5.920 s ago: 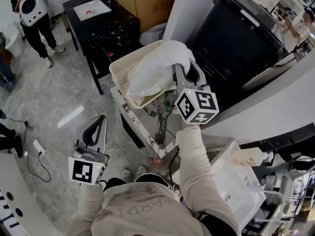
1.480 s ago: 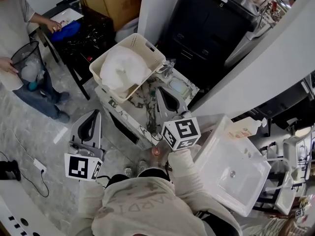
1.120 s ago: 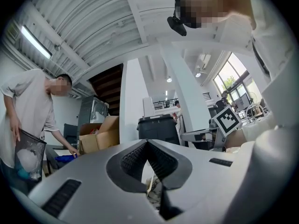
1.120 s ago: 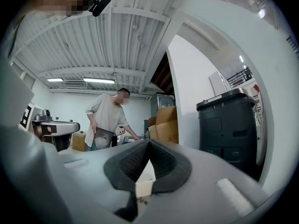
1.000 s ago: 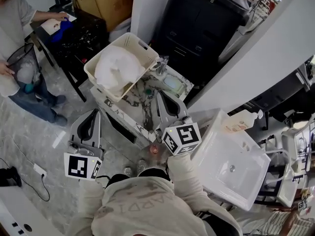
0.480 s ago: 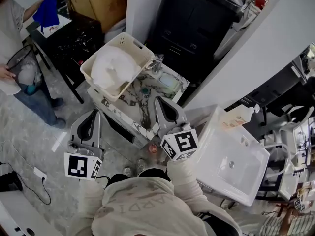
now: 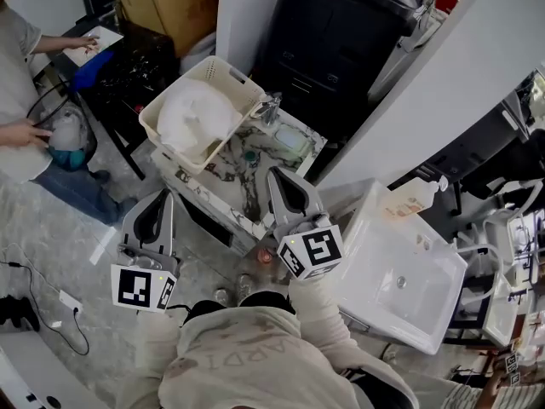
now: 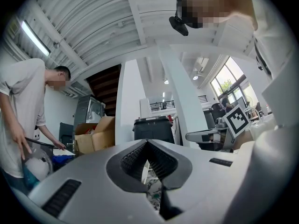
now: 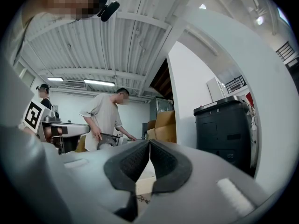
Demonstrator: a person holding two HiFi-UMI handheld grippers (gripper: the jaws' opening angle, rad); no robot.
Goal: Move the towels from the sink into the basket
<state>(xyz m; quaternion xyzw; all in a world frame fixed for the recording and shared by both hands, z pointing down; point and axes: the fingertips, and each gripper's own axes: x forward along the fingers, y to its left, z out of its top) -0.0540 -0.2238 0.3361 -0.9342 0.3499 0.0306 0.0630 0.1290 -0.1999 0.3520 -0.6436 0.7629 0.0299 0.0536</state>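
Observation:
A cream plastic basket (image 7: 244, 77) stands at the far left end of the marbled sink counter (image 7: 223, 170), with a white towel (image 7: 192, 119) heaped inside it. I see no towel in the sink basin itself. My right gripper (image 7: 276, 174) hovers over the near end of the sink, shut with nothing in it; in the right gripper view its pads (image 9: 149, 143) meet. My left gripper (image 7: 167, 196) hangs lower, to the left of the counter and over the floor. It is shut and empty too, its tips (image 8: 147, 143) touching.
A faucet (image 7: 271, 107) and a pale green dish (image 7: 291, 141) sit at the back of the sink. A white plastic basin (image 7: 400, 279) lies to the right and a black bin (image 7: 341, 32) behind. A person (image 7: 25, 135) with a mesh bin stands at the left by a black table (image 7: 140, 66).
Some seconds ago my right gripper was up at the basket by the towel; it has drawn back toward me, over the sink's near end. The person at left has lowered a blue cloth.

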